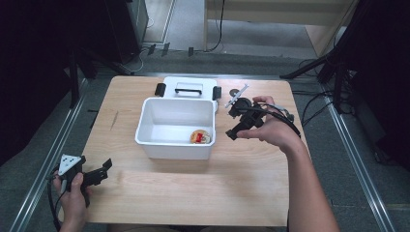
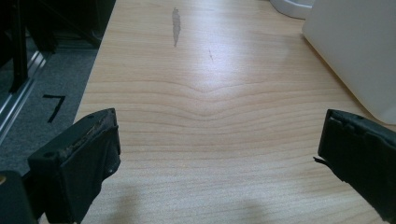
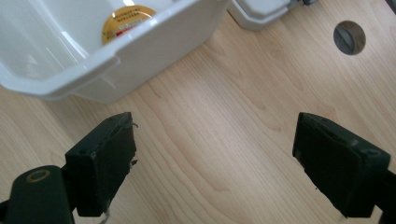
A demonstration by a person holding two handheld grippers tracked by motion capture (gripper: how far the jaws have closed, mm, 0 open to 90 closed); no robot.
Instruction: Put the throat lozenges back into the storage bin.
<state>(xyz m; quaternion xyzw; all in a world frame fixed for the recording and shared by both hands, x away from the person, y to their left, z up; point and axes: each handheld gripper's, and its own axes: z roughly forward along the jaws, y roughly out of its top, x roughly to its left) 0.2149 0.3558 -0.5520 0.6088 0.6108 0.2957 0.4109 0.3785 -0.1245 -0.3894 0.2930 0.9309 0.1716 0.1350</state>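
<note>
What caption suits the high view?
White tub holding a small round tin, open right gripper beside it.

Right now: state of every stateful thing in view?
White plastic bin: open, upright, holds one item.
Round gold-lidded tin: lying in the bin's corner.
White lid with black handle: off, behind the bin.
Left gripper: open, empty.
Right gripper: open, empty, beside the bin.

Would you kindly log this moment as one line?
left gripper: open, empty | right gripper: open, empty, beside tub | tin: inside tub
</note>
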